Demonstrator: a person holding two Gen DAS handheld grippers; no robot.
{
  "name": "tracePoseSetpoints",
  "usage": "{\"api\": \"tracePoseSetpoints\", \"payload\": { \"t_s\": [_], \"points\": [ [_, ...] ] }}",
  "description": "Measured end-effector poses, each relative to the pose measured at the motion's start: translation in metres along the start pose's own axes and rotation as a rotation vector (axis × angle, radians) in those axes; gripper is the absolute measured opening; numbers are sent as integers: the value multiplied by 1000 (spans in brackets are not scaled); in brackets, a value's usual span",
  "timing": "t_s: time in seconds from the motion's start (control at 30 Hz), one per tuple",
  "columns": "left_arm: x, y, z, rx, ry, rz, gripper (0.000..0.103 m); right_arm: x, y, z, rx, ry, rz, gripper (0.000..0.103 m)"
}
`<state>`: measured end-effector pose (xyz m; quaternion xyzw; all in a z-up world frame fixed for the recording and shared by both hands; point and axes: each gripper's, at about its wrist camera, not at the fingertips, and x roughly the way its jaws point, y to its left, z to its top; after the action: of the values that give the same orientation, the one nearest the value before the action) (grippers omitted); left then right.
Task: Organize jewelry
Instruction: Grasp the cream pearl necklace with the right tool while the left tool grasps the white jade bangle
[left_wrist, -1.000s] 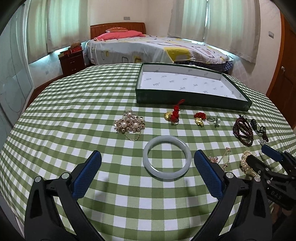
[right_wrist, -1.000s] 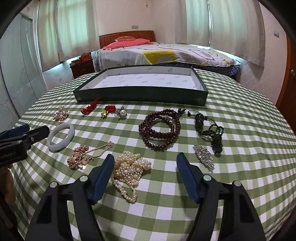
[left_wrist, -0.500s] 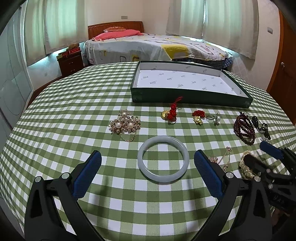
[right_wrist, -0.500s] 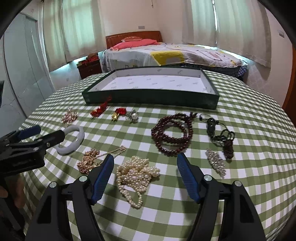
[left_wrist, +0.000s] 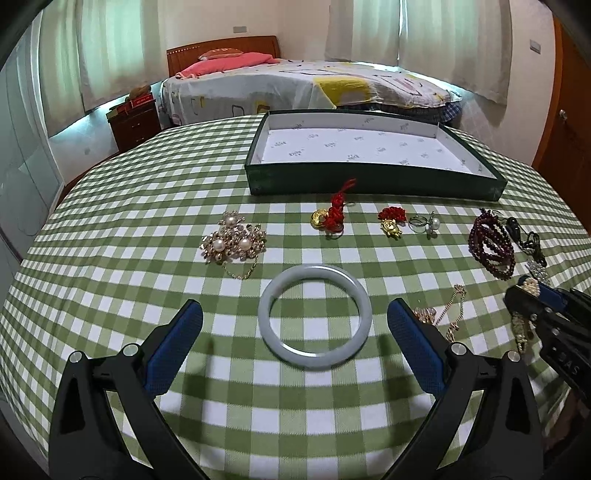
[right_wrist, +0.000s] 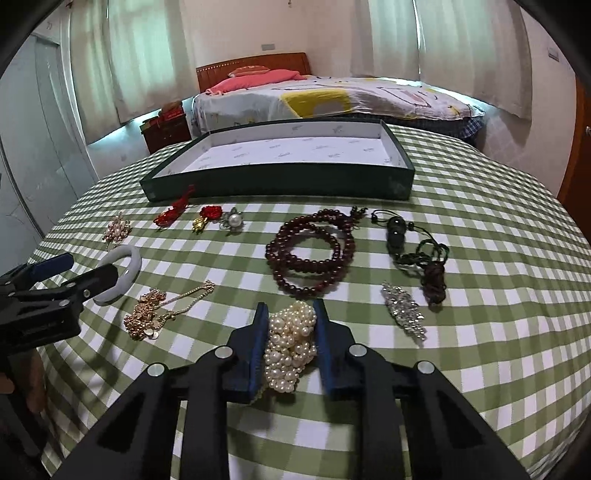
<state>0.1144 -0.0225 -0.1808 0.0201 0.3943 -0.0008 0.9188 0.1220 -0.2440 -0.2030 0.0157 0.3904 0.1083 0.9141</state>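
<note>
The room is a bedroom; one bed (left_wrist: 306, 88) with a patterned cover and a pink pillow stands beyond the bench, pale curtains (right_wrist: 147, 55) hang over the windows, and one dark wooden nightstand (left_wrist: 135, 123) stands beside the bed; the bench (left_wrist: 129, 221) is round and covered with a green-and-white checked cloth.

One shallow dark green tray (right_wrist: 280, 177) with a white printed lining sits at the far side of the bench; nothing lies in it; all the jewelry lies on the cloth in front of it.

Count of pieces, one of each: pale jade bangle (left_wrist: 314, 317); dark red bead strand (right_wrist: 314, 251), coiled; black cord pendant (right_wrist: 417, 247); pearl bracelet cluster (right_wrist: 291, 343); gold chain necklace (right_wrist: 162, 310); pearl-and-gold brooch (left_wrist: 232, 242); rhinestone clip (right_wrist: 402, 312); red knot charm with a gold piece (left_wrist: 332, 216); red flower pin (left_wrist: 391, 219); pearl ring (left_wrist: 424, 223).

The left gripper (left_wrist: 295, 332) stands with its blue-padded fingers wide apart, one on each side of the jade bangle, neither pad touching it; the bangle lies flat on the cloth.

The right gripper (right_wrist: 291, 336) has its fingers drawn close together and clamped on the pearl bracelet cluster, both pads pressed against the pearls; whether the cluster rests on the cloth or is lifted cannot be told.
</note>
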Motion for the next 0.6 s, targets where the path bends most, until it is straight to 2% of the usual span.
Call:
{"api": "tracePoseSetpoints", "payload": {
  "t_s": [0.27, 0.33, 0.6],
  "points": [
    [24, -1, 2, -11, 89, 1, 98, -1, -1, 0, 1, -6, 9, 25],
    [24, 3, 0, -35, 89, -20, 98, -1, -2, 0, 2, -8, 11, 25],
    [24, 6, -1, -28, 86, -21, 98, -1, -2, 0, 2, -10, 14, 25]
  ]
}}
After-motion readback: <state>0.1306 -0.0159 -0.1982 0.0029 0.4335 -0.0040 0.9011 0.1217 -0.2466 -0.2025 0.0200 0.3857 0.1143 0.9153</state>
